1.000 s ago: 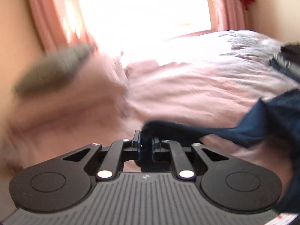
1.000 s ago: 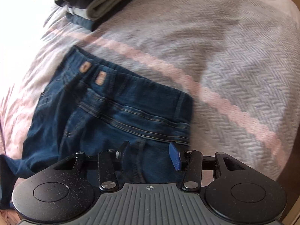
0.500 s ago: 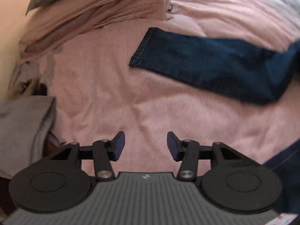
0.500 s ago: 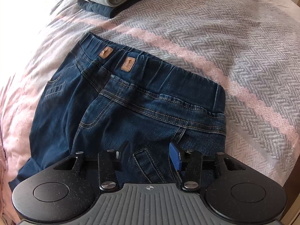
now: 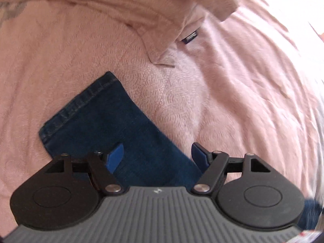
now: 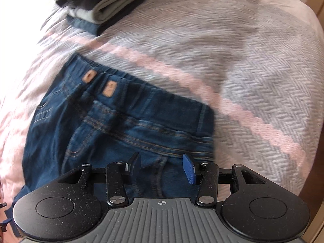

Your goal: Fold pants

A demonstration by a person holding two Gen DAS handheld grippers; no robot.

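Swinging down since a second ago, my left hand-held gripper (image 5: 157, 158) now hangs over the pants' (image 5: 113, 133) leg on the bed (image 5: 232, 101), jaws opening, nothing pinched. Hem points toward 10 o'clock, leg running to 4. My right hand-held gripper (image 6: 162, 168) hovers parted above the seat, likely readying the fold.

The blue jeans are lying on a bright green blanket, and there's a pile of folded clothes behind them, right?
Not quite. The blanket is grey with pink stripes, not bright green, as the right wrist view shows. The rest holds: the blue jeans lie flat on it, and a pile of folded clothes sits behind them, past the waistband.
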